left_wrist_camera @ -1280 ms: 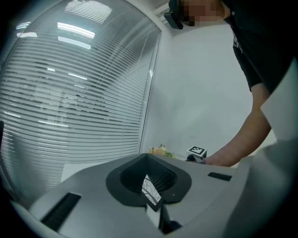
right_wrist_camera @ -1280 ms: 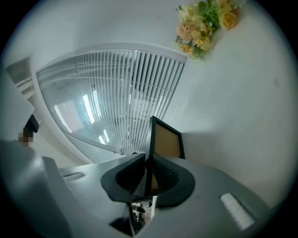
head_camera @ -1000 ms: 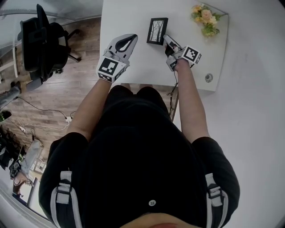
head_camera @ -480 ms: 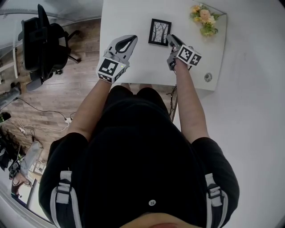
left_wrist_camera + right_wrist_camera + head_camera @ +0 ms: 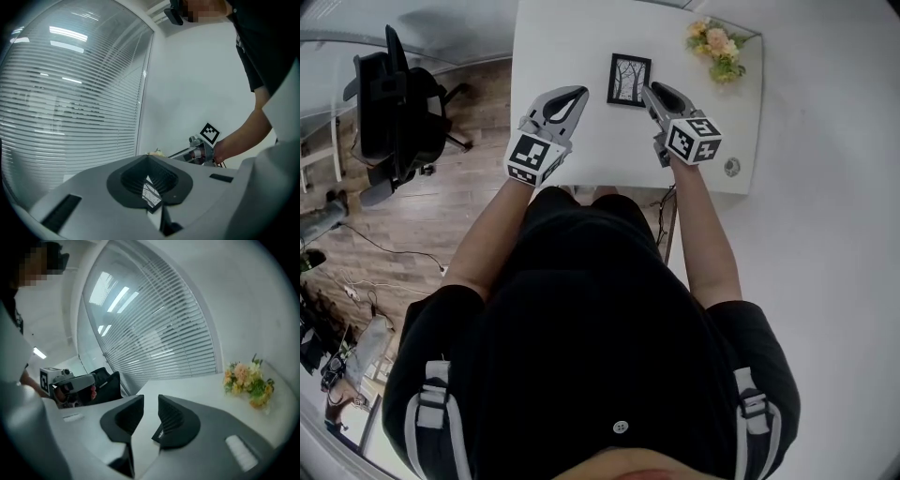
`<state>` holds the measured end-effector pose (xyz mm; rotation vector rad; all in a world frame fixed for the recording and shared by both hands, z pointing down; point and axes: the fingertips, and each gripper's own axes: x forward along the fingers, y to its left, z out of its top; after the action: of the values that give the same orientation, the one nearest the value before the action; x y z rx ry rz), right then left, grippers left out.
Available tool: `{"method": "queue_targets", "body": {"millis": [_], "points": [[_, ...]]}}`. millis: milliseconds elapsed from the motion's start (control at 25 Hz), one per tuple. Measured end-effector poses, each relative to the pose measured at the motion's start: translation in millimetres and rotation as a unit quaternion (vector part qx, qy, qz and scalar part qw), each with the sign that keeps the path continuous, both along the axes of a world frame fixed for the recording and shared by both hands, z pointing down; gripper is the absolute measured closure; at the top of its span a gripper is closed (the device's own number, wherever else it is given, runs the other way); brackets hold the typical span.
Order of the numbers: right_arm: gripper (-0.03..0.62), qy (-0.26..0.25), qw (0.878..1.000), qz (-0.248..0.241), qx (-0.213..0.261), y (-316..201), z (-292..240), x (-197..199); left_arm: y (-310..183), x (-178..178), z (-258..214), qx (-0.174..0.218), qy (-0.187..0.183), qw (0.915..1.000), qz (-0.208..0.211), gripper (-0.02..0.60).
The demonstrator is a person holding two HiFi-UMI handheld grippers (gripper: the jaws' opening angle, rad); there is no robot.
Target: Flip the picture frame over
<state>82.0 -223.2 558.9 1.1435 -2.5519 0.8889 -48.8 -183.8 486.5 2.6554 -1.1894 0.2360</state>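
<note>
The black picture frame (image 5: 629,80) lies flat on the white table (image 5: 553,47) with its tree picture facing up. My right gripper (image 5: 646,90) hovers just to its right. Its jaws stand a narrow gap apart with nothing between them, as the right gripper view shows (image 5: 151,400). My left gripper (image 5: 578,92) hangs left of the frame. Its tips meet and leave a loop-shaped hole behind them (image 5: 149,157). Through that hole a slice of the frame (image 5: 151,194) shows. Neither gripper touches the frame.
A bunch of flowers (image 5: 715,42) (image 5: 248,380) lies at the table's far right corner. A round grommet (image 5: 731,167) sits near the table's right front edge. A black office chair (image 5: 389,94) stands on the wooden floor to the left. Window blinds lie beyond the table.
My right gripper was at the frame's lower right corner; it has rolled upright and risen clear of it. The left gripper lifted slightly. The frame lies flat.
</note>
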Motion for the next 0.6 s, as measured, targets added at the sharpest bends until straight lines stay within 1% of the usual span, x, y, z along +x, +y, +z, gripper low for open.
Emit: {"method": "queue_targets", "body": {"millis": [160,280,480,600], "points": [[0.503,0.027,0.996,-0.023,0.076,14.3,-50.7,-4.9,3.9,9.1,-20.9,0.009,0.003,0.9998,0.019,0.575],[0.508,0.035,0.991,-0.026,0.125,24.3,-85.5,-6.9,7.4,15.3,-39.8,0.018,0.009,0.9993,0.032,0.574],[0.543,0.029,0.983,-0.020,0.183,38.8,-134.1,-5.8,14.2,27.6,-64.2,0.024,0.012,0.9977,0.063,0.574],[0.568,0.033,0.976,-0.026,0.215,47.0,-156.8,-7.0,16.8,34.1,-81.6,0.034,0.013,0.9965,0.075,0.574]]}}
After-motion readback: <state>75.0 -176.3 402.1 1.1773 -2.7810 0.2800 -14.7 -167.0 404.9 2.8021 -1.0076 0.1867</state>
